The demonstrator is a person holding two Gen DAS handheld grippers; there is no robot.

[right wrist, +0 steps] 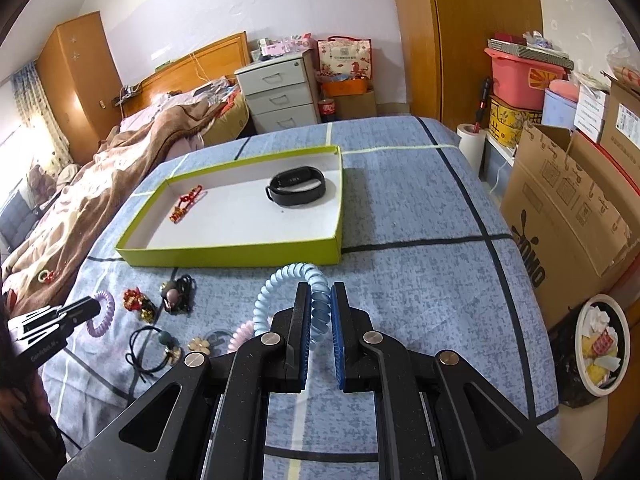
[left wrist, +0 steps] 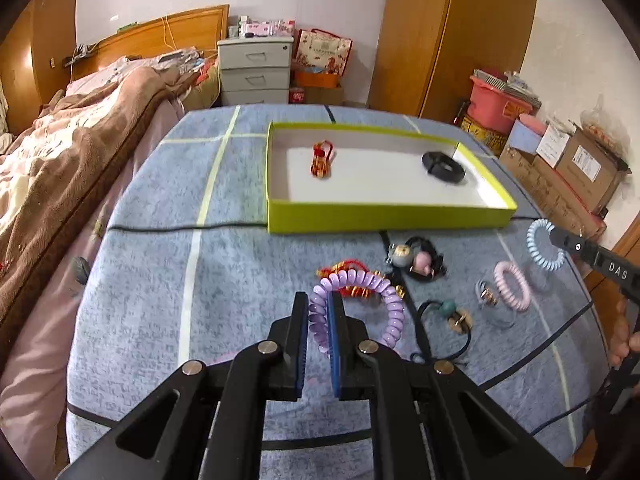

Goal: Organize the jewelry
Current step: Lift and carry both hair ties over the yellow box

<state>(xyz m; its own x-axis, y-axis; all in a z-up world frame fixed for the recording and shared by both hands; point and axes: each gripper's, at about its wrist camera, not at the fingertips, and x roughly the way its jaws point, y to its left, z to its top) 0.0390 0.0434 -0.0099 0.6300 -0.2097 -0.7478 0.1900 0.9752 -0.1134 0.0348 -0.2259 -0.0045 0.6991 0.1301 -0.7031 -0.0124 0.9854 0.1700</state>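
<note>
My left gripper [left wrist: 319,300] is shut on a purple spiral hair tie [left wrist: 384,292], held just above the blue cloth. My right gripper [right wrist: 320,294] is shut on a light blue spiral hair tie [right wrist: 276,288]; the left wrist view shows that tie [left wrist: 538,246] at the far right. A green-rimmed tray [left wrist: 384,216] lies beyond, holding a red-gold charm [left wrist: 321,160] and a black wristband [left wrist: 444,166]. On the cloth remain a red-gold bracelet [left wrist: 352,272], a black tie with beads [left wrist: 418,260], a pink spiral tie [left wrist: 513,286] and a black cord tie [left wrist: 444,316].
The cloth-covered table [right wrist: 420,208] stands beside a bed [left wrist: 60,152]. Cardboard boxes [right wrist: 568,200] and a bin [right wrist: 600,344] stand at the right. A black cable [left wrist: 180,228] crosses the cloth left of the tray. A hand [left wrist: 624,336] holds the right gripper.
</note>
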